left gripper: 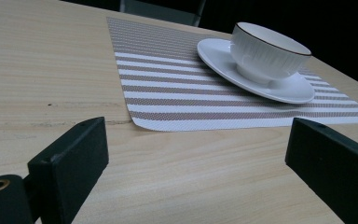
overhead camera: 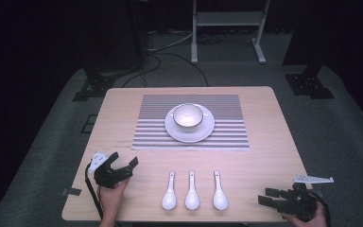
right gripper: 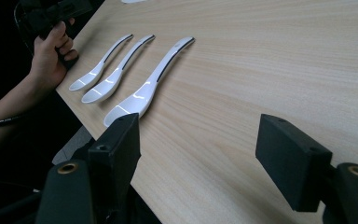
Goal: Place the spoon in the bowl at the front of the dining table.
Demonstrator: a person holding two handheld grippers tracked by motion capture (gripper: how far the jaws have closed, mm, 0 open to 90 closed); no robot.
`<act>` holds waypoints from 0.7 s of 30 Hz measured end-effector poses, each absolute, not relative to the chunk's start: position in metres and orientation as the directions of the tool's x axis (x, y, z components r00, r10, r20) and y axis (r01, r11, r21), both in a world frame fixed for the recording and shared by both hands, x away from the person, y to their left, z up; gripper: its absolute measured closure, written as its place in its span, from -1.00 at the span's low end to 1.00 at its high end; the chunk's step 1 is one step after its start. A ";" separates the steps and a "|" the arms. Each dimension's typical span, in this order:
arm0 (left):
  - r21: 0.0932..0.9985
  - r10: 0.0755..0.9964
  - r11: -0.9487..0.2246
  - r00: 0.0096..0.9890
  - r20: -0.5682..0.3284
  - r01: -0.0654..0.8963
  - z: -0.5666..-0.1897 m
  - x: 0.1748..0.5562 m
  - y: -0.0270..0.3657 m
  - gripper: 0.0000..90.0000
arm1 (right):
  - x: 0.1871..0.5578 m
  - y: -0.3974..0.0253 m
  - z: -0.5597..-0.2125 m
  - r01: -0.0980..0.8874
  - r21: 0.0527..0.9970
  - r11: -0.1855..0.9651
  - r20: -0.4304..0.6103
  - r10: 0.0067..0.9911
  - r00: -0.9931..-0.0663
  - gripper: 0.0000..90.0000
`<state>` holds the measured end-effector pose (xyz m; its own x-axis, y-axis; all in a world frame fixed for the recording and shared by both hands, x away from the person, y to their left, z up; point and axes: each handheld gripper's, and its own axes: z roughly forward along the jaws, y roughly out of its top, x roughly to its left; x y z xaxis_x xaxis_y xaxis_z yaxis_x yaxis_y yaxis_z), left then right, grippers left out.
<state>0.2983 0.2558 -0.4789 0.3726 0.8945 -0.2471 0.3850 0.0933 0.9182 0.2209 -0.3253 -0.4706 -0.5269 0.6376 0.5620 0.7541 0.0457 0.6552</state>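
Resting near the table's front corners, left gripper (overhead camera: 124, 166) and right gripper (overhead camera: 268, 197) gape wide, empty. Glossy nearest spoon (overhead camera: 220, 191) likely skids if pinched off-centre.

I see three spoons (overhead camera: 192, 191) side by side along the table's (overhead camera: 264, 137) near edge; behind them, a bowl (overhead camera: 187, 117) on a saucer (overhead camera: 207, 131) on a placemat (overhead camera: 231, 127).
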 end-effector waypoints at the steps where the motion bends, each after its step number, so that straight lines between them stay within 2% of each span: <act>1: 0.919 0.895 0.088 0.375 -0.243 0.385 -0.479 0.298 0.255 -0.90 | 0.221 -0.325 -0.470 0.754 0.655 0.046 0.563 0.636 -0.528 -0.34; 21: 0.919 0.899 0.083 0.369 -0.237 0.386 -0.479 0.298 0.255 -0.90 | 0.235 -0.304 -0.465 0.758 0.647 0.089 0.553 0.630 -0.546 -0.34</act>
<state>0.2982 0.2547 -0.4786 0.3694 0.8987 -0.2366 0.3864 0.0831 0.9186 0.2349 -0.3041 -0.4646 -0.5456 0.6299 0.5528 0.7575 0.0887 0.6467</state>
